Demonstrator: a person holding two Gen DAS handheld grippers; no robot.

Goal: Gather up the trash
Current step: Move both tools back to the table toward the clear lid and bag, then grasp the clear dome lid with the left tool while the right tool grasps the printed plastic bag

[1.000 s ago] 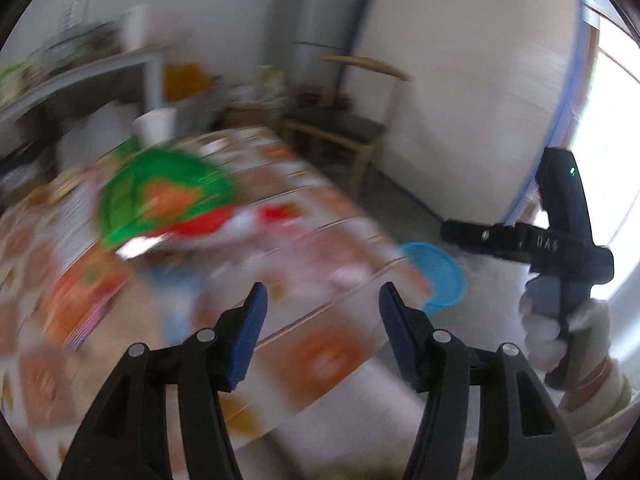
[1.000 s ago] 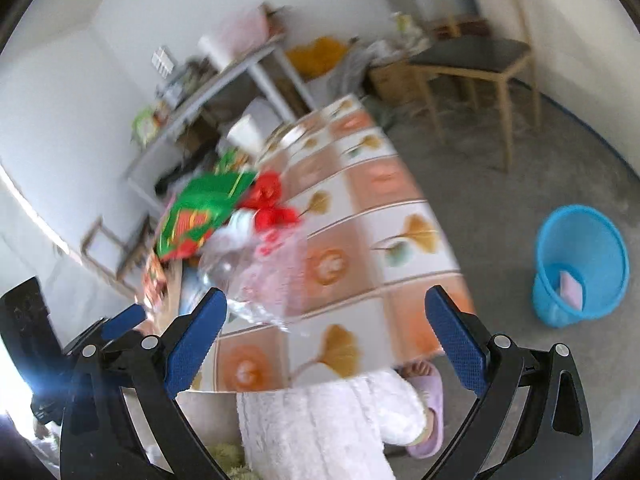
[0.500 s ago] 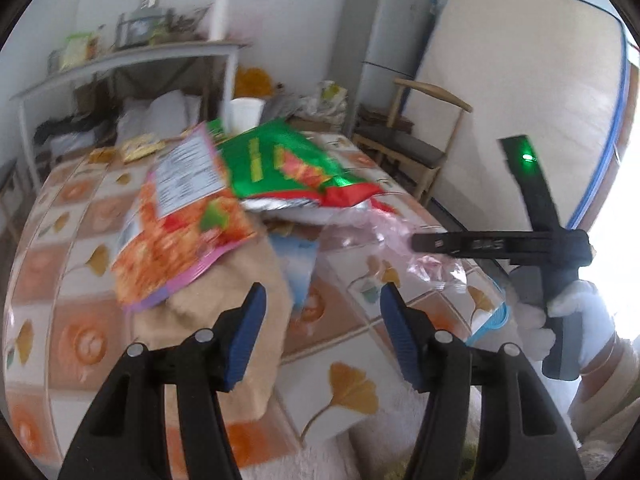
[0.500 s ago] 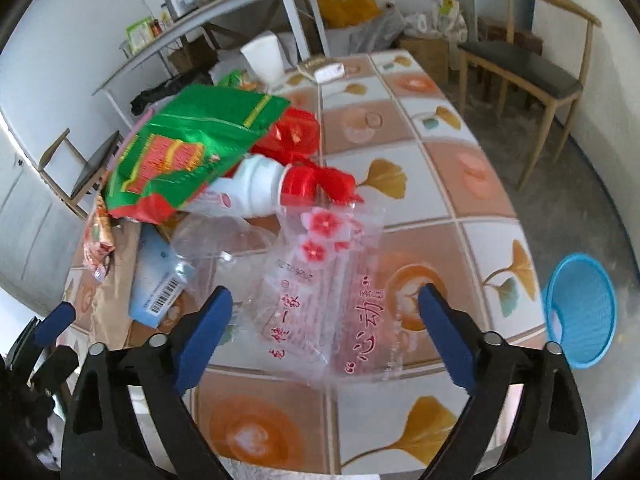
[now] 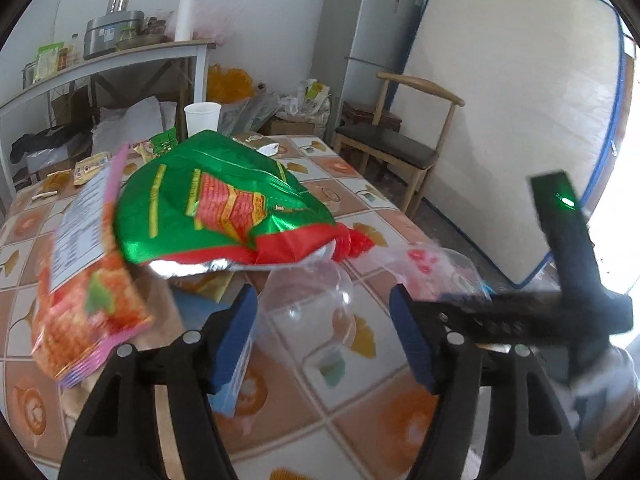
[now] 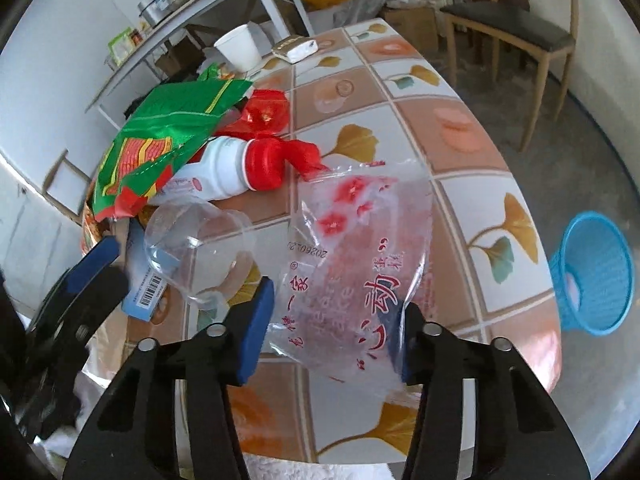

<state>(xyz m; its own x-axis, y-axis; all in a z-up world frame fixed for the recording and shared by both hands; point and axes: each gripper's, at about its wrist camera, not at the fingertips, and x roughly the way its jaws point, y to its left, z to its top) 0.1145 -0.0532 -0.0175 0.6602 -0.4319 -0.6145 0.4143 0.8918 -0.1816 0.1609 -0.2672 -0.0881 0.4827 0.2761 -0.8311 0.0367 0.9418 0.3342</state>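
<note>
A heap of trash lies on the tiled table [image 6: 460, 128]. My right gripper [image 6: 332, 332] points down at a clear plastic bag [image 6: 352, 264] printed with red flowers and characters. Its jaws are closing with the bag's near end between them, and the pads do not visibly pinch it. My left gripper [image 5: 324, 336] is opening, with a clear plastic cup [image 5: 312, 308] lying between its fingers, untouched. Behind the cup are a green snack bag [image 5: 224, 200], an orange snack bag [image 5: 80, 300], a white bottle with a red cap [image 6: 224, 172] and a blue carton [image 6: 144, 280].
A blue basket [image 6: 596, 276] stands on the floor to the right of the table. A white paper cup [image 6: 240, 50] and a small packet [image 6: 296, 48] sit at the table's far end. A wooden chair [image 6: 516, 28] and a shelf [image 5: 120, 56] stand beyond.
Both grippers have come down closer to the trash heap. The right jaws have narrowed around the clear printed bag. The left jaws have widened a little, now either side of the clear cup.
</note>
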